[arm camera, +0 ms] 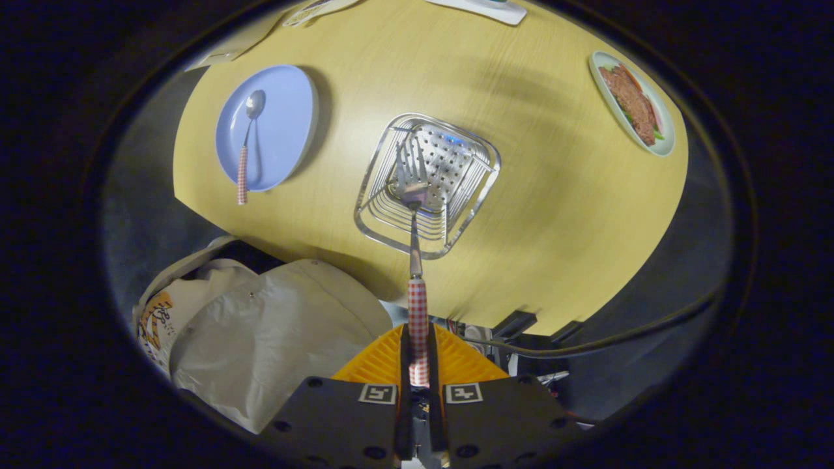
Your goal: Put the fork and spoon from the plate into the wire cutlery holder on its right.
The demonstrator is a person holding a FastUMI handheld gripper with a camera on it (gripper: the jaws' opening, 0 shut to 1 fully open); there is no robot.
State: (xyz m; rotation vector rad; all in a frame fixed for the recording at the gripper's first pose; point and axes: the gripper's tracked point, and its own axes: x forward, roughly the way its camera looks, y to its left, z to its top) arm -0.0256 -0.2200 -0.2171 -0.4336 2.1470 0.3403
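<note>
Gripping the fork by its red-and-white checked handle, the tongs were closed tight, both fingers pressed against the handle's sides with almost no gap between them. Square black-and-white marker tags sat on the tongs' body, one on each side of the slot; they carried a pattern, no readable words. The fork ran straight ahead from the fingers, its tines inside the mouth of the wire cutlery holder, seen from above, over the perforated metal base. The holder stood on the pale wooden tabletop, just beyond the fingers. To its left, well apart, a blue plate carried the spoon, whose bowl pointed away from the tongs and whose checked handle overhung the plate's near rim. Far to the right, near the tabletop's edge, a white dish of food rested. Below the tabletop's near edge, left of the tongs, lay a pale bag with orange and black printing too small and folded to read. A dark cable trailed off to the right of the tongs.
</note>
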